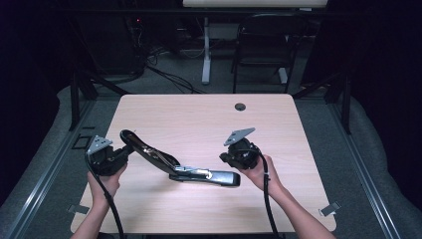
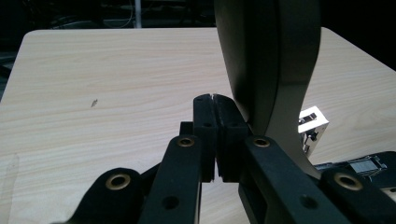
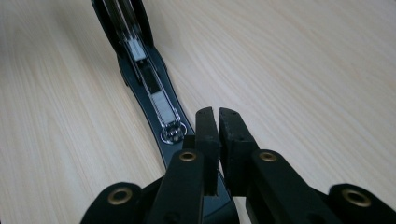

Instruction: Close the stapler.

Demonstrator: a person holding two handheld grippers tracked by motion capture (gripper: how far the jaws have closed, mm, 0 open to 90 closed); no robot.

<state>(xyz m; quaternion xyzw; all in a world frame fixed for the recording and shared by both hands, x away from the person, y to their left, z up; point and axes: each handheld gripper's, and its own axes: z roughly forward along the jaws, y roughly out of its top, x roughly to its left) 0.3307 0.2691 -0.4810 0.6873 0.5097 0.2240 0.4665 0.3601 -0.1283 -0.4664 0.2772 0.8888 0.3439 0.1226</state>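
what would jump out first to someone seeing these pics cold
A large black stapler swung wide open lies on the near half of the pale wooden table, its upper arm slanting up to the left and its base flat toward the right. A person holds the left gripper at the raised arm's end and the right gripper by the base. In their own views both grippers' jaws are shut with nothing between them.

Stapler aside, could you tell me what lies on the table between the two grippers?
In the high view, only the opened black stapler spans the table between the left gripper and right gripper.
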